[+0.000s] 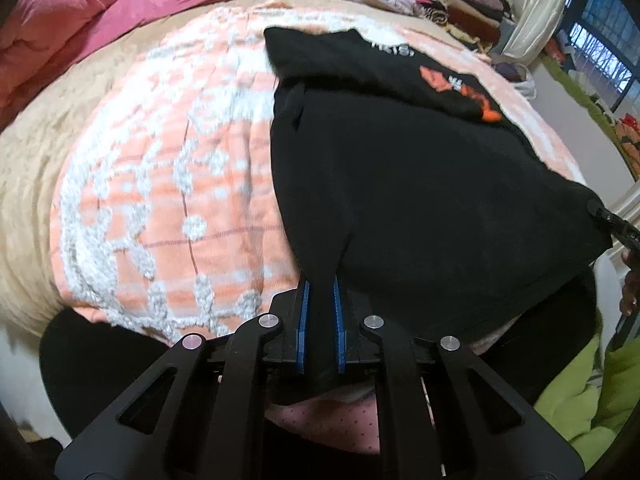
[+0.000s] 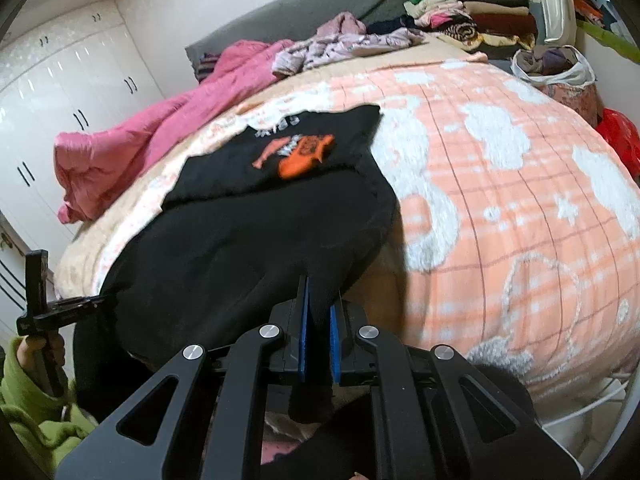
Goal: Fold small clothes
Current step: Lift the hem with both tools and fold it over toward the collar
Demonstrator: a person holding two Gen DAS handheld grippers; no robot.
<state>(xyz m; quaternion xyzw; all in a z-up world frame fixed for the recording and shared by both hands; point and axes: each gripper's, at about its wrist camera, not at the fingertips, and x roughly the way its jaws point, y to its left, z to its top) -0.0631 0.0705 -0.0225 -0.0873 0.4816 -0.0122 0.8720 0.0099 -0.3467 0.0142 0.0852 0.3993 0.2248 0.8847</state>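
Note:
A black garment (image 1: 420,184) with an orange print (image 1: 460,88) lies on the bed's peach and white blanket (image 1: 168,168). Its near half is lifted off the bed. My left gripper (image 1: 320,288) is shut on the garment's near left corner. My right gripper (image 2: 319,304) is shut on the near right corner of the same garment (image 2: 240,240). The orange print (image 2: 300,156) shows face up on the far half. The other gripper shows at the edge of each view, the right one (image 1: 612,224) and the left one (image 2: 52,304).
A pink quilt (image 2: 132,148) is bunched at the far left of the bed. Loose lilac clothes (image 2: 340,44) and stacks of folded clothes (image 2: 480,12) lie at the head. A bag of clothes (image 2: 556,68) stands at the right. White wardrobes (image 2: 60,92) line the left wall.

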